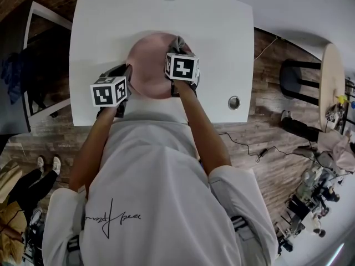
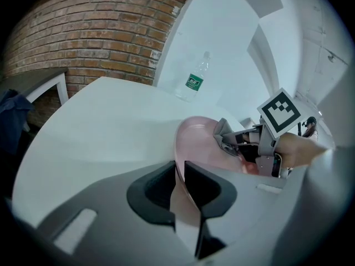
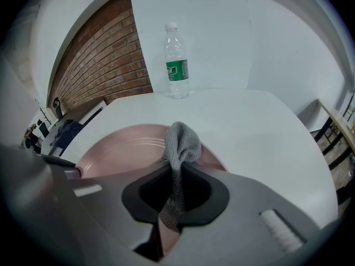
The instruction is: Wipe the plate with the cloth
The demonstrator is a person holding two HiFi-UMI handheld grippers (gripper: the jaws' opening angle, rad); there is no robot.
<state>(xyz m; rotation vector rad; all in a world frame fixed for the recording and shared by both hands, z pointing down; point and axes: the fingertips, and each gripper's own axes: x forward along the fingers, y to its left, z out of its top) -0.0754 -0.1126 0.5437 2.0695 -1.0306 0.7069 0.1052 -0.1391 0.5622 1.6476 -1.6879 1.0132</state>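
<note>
Pink plate [image 1: 150,65] gripped at its rim, grey mesh cloth [image 3: 181,140] bunched up on it.
The plate is sitting in the middle of the white table [image 1: 105,21], and the left gripper [image 2: 181,173] is clamping the left side of its rim between narrow jaws. The right gripper [image 3: 176,173] is pinching the cloth tight, its bunched end resting on the plate's right side. At the table's far edge a clear plastic bottle [image 3: 177,60] is standing upright, wearing a green label with print too small to read.
</note>
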